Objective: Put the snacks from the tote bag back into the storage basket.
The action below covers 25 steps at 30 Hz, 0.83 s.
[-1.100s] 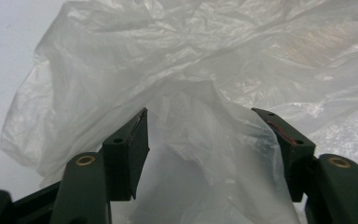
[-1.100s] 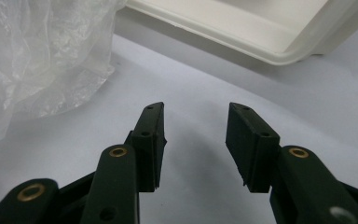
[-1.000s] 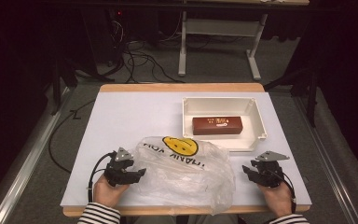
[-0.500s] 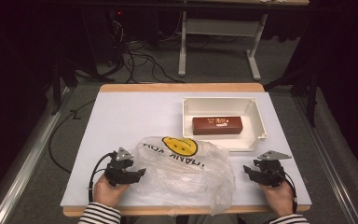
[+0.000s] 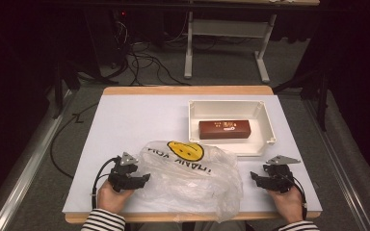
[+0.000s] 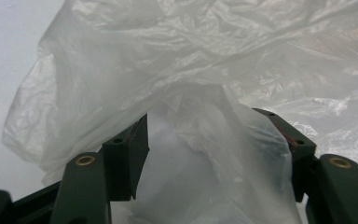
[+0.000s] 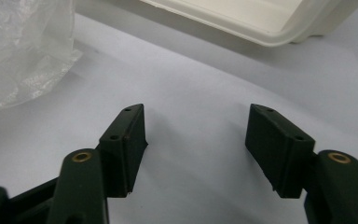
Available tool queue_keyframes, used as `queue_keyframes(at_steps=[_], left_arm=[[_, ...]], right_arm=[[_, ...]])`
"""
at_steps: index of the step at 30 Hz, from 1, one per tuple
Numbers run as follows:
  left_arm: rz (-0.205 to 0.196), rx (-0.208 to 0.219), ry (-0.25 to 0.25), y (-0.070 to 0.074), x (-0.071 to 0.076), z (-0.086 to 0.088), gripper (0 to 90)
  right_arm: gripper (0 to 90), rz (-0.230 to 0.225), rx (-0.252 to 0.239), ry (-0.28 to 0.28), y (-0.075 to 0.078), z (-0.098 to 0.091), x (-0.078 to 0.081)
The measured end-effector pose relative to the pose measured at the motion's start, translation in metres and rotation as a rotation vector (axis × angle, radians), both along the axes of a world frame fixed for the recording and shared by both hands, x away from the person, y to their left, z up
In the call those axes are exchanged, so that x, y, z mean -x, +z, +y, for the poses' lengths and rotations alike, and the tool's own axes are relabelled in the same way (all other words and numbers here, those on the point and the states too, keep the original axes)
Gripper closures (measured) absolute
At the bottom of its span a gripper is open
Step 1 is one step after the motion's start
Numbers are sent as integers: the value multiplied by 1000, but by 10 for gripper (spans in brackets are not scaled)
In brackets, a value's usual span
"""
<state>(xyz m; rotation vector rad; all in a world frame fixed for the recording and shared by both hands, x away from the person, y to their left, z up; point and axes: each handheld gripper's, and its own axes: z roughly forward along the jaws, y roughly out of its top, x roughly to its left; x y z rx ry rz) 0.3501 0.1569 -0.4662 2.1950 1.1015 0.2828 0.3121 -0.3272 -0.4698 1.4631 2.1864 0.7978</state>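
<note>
High view showed a crumpled clear plastic bag with a yellow smiley face [image 5: 192, 175] at the table's near edge. Left gripper [image 5: 139, 179] had jaws apart, bag film draped between; grip unclear. Right gripper [image 7: 196, 135] had just been opening, jaws wide, empty. Bag's contents unreadable.

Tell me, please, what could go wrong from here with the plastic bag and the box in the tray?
The left gripper has only loose film of the plastic bag between wide jaws, so the film could slip out. The right gripper is open over bare table, its jaws having just been opening, leaving the bag one-sided. The brown box lies beyond it.
</note>
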Motion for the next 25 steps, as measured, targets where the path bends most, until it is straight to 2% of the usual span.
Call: queue_keyframes(at_steps=[2,11,25], left_arm=[[2,-2,2,-1,0,0,390],[3,-5,4,-1,0,-1,390],[4,-6,3,-1,0,-1,390]], right_arm=[[373,-7,11,6,-1,1,1],[362,-27,-2,18,-3,-1,3],[355,-33,-9,18,-4,-1,4]])
